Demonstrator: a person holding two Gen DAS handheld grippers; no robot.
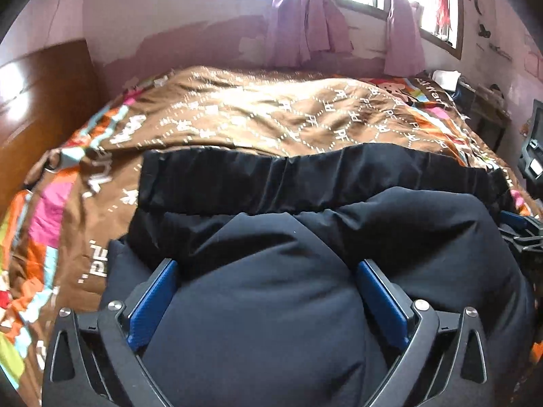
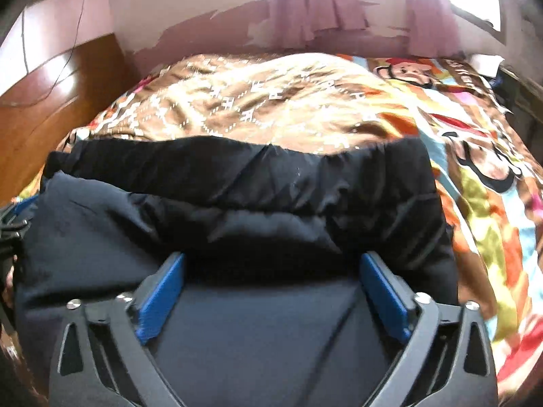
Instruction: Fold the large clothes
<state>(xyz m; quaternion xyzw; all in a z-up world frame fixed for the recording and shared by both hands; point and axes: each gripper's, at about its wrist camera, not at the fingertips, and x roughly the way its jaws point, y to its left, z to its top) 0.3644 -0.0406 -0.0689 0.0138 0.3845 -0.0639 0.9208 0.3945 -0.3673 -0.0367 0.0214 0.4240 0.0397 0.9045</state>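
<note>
A large dark navy garment (image 1: 271, 305) with a gathered black waistband (image 1: 305, 176) lies on the bed. My left gripper (image 1: 268, 268) is open, its blue pads (image 1: 152, 302) wide apart with a bulge of the cloth between them. In the right wrist view the same garment (image 2: 237, 203) lies in folds. My right gripper (image 2: 271, 264) is open too, its blue pads (image 2: 163, 302) wide apart over the cloth. The other gripper shows at the right edge of the left wrist view (image 1: 522, 230) and at the left edge of the right wrist view (image 2: 13, 224).
The bed carries a brown and multicoloured cartoon quilt (image 1: 254, 115). A wooden headboard (image 1: 40, 108) stands at the left. Pink curtains (image 1: 305, 23) hang at a bright window behind. Dark furniture (image 1: 488, 108) stands at the right of the bed.
</note>
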